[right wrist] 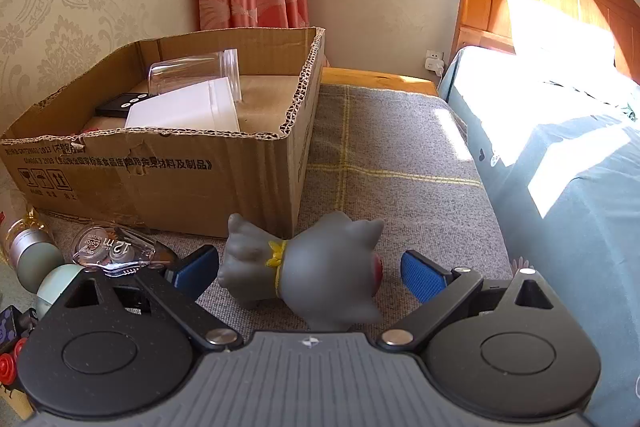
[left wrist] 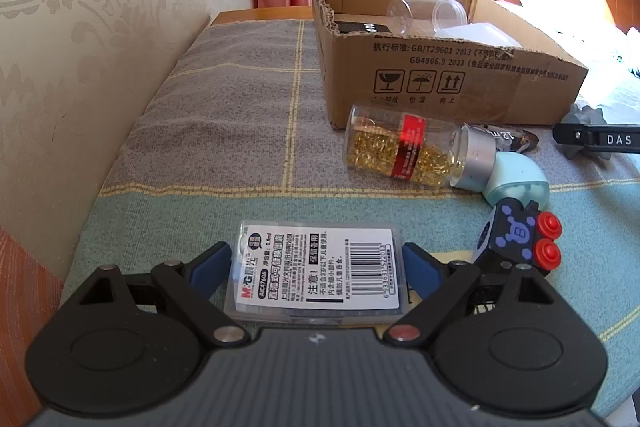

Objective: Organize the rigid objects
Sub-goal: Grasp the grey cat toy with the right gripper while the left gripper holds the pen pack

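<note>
A flat clear plastic case (left wrist: 320,267) with a white barcode label lies on the checked cloth. My left gripper (left wrist: 316,251) has a blue pad against each short side of it. A grey rubber cat figure (right wrist: 320,267) with a yellow collar lies on its side between the fingers of my right gripper (right wrist: 308,255). That gripper is open, with a gap on each side of the figure. An open cardboard box (left wrist: 440,79) stands behind; in the right wrist view the box (right wrist: 160,167) holds a clear jar (right wrist: 192,71), a white container (right wrist: 184,111) and a black device.
On the cloth lie a bottle of gold capsules (left wrist: 400,151), a mint-green earbud case (left wrist: 516,179), a black cube toy with red buttons (left wrist: 516,239) and a correction tape (right wrist: 112,247). The wall runs along the left. A bed (right wrist: 560,147) borders the right.
</note>
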`<state>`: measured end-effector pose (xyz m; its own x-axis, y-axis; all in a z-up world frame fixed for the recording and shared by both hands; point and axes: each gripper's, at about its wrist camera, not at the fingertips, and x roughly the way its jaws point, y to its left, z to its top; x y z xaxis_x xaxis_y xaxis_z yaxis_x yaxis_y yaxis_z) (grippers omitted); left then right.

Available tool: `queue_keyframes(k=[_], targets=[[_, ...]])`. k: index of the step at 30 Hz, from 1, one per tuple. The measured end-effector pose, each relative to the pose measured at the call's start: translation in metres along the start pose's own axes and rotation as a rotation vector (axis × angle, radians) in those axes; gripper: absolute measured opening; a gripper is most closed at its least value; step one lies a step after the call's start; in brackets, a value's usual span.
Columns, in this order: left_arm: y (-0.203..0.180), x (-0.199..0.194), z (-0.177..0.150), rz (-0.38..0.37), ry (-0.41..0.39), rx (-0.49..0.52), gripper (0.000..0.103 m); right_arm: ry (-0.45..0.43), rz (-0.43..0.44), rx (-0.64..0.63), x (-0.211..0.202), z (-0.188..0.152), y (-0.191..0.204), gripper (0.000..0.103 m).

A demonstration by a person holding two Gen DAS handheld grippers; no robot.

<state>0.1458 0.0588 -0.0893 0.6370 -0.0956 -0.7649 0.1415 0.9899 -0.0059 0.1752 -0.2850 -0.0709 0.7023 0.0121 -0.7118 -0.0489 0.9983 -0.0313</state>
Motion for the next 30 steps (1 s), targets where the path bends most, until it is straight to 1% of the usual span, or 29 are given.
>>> queue_keyframes(k=[2,4,12,21,26,30], targets=[[0.000,0.000,0.001,0.001,0.006,0.005,0.090,0.019,0.008,-0.015,0.003,0.001,0.002,0.084],[-0.001,0.000,0.002,0.004,0.012,0.012,0.090,0.035,0.001,-0.023,0.004,0.001,0.003,0.079],[0.000,-0.004,0.004,-0.007,0.035,0.015,0.090,0.054,0.001,-0.071,-0.007,0.001,0.002,0.078],[-0.001,-0.017,0.010,-0.011,0.024,0.032,0.090,0.037,0.054,-0.143,-0.041,0.013,-0.001,0.078],[-0.002,-0.027,0.016,-0.023,0.016,0.034,0.090,0.007,0.099,-0.171,-0.059,0.027,0.003,0.078],[-0.006,-0.038,0.031,-0.031,-0.016,0.039,0.090,-0.040,0.115,-0.198,-0.068,0.041,0.007,0.078]])
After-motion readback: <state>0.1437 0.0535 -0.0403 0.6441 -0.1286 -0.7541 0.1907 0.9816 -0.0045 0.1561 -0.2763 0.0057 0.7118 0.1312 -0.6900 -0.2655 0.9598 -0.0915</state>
